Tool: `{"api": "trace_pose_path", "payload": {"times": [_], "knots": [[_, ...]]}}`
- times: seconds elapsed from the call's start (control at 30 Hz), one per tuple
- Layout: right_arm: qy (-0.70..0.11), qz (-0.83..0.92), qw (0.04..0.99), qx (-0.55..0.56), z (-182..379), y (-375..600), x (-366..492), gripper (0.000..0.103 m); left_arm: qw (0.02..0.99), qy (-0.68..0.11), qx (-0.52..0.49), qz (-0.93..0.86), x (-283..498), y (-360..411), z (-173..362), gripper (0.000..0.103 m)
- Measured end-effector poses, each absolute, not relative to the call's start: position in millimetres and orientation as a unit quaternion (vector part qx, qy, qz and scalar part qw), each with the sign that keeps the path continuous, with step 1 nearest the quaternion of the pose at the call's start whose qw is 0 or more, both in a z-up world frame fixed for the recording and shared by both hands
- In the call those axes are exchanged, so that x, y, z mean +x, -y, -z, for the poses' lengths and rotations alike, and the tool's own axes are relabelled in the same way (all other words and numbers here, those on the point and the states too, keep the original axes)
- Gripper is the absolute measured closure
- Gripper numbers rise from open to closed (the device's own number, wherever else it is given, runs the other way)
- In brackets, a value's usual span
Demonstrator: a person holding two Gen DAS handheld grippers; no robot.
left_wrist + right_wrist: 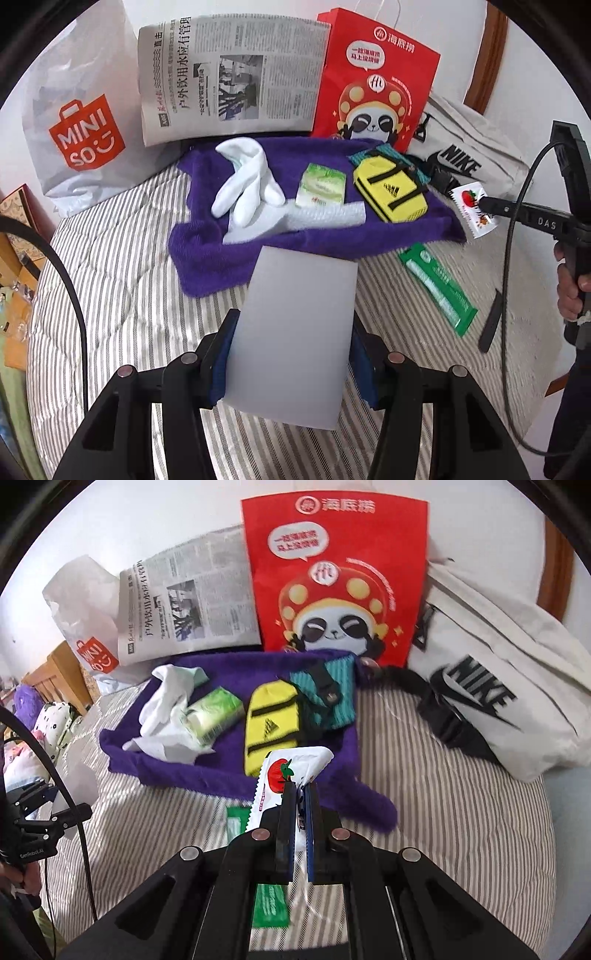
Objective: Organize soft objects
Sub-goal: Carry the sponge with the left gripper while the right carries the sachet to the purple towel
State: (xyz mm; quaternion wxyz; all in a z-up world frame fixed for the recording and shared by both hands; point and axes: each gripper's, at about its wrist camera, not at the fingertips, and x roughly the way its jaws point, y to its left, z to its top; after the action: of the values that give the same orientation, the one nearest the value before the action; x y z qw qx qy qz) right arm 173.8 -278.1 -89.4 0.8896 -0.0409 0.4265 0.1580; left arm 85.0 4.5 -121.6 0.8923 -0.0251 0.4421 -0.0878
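both hands full over the bed (110, 266)
left hand-held gripper (291, 354) clamped on a white sheet (295, 314); right hand-held gripper (300, 805) pinched tight on a tomato packet (280, 779).

We read "MINISO" in white on the orange logo of the white plastic bag (79, 125), far left. Newspaper (229, 77) beside it: a Chinese headline, "户外饮用水应有管理". Red paper bag (336, 572), far centre: "海底捞" by a round logo. "NIKE" in black on the white bag (491, 686), right. Adidas mark on the yellow pouch (391, 188). "DAS" on the right gripper (484, 202).
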Motion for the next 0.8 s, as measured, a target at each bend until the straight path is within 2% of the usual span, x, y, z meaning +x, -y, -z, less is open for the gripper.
{"api": "trace_pose_path", "payload": {"times": [0.43, 0.8], "knots": [[-0.415, -0.177, 0.891, -0.051, 77.2, 243.1, 223.0, 0.098, 0.897, -0.433, -0.028, 0.086, 140.6, -15.2, 103.1, 0.051], [-0.428, -0.175, 0.885, -0.055, 80.5, 208.1, 298.6, 0.098, 0.896, -0.435, -0.030, 0.083, 185.1, -20.1, 109.0, 0.051]]}}
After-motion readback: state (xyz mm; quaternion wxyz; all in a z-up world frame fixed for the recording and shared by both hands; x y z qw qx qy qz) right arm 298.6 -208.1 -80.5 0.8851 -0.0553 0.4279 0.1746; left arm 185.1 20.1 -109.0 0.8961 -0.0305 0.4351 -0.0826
